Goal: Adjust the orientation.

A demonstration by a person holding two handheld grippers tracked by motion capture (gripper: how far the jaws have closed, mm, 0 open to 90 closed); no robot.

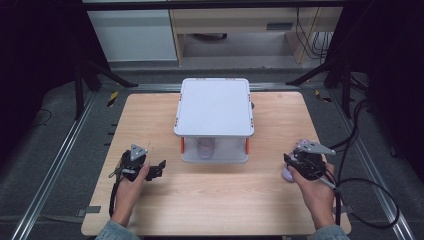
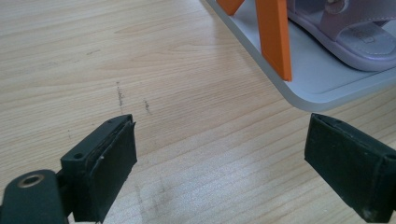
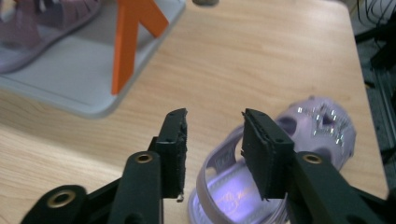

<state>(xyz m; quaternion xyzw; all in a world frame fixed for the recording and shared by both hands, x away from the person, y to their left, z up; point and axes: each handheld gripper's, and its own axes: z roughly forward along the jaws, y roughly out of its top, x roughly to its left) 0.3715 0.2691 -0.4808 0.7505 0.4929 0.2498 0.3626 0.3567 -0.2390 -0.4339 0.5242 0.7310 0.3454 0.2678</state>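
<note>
A white two-tier shelf (image 1: 215,105) with orange posts (image 2: 273,37) stands mid-table. One lilac sandal (image 1: 206,147) lies on its lower tray (image 2: 322,84). A second lilac sandal (image 3: 317,126) with sparkly straps rests on the wooden table at the right, toe pointing away. My right gripper (image 3: 215,126) hovers over its heel end, jaws partly apart. The heel strap's side sits low in the gap and the pads are not pressing on it. In the high view the right gripper (image 1: 290,165) covers most of that sandal (image 1: 287,175). My left gripper (image 2: 219,140) stands open over bare wood, left of the shelf's front corner.
The shelf's lower tray edge (image 3: 93,105) lies close ahead of both grippers. Cables (image 1: 367,185) trail off the table's right side. Bare wood stretches between the two hands along the table's near edge (image 1: 215,230).
</note>
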